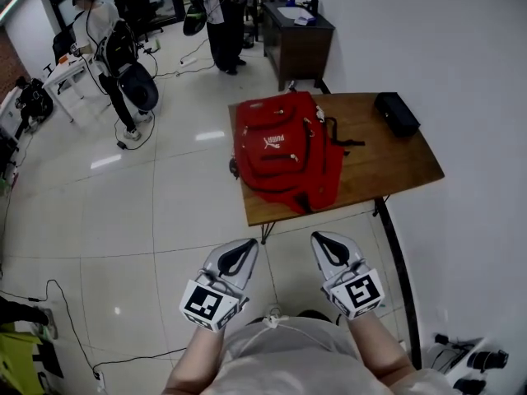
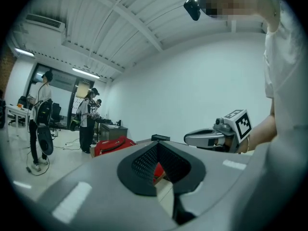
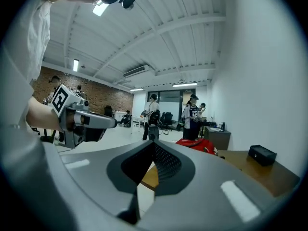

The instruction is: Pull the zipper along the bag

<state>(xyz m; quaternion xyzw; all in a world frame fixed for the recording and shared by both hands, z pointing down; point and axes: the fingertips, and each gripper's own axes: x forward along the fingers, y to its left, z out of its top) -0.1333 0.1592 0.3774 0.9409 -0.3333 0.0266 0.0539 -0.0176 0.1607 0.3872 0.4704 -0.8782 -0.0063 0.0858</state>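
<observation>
A red backpack (image 1: pixel 286 148) lies flat on a wooden table (image 1: pixel 387 167), its lower corner hanging over the table's near edge. Its zippers run across the front panel. Both grippers hover close to my body, well short of the table. My left gripper (image 1: pixel 240 253) is shut with nothing in it. My right gripper (image 1: pixel 328 246) is also shut and empty. The left gripper view shows the backpack (image 2: pixel 113 145) far off, past the closed jaws. In the right gripper view the backpack (image 3: pixel 198 145) lies on the table (image 3: pixel 255 171) ahead.
A black case (image 1: pixel 397 113) rests at the table's far right corner. The white wall runs along the right. A dark desk (image 1: pixel 294 35) stands beyond the table. People (image 1: pixel 221 15) stand at the back, and cables (image 1: pixel 70 319) trail over the tiled floor on the left.
</observation>
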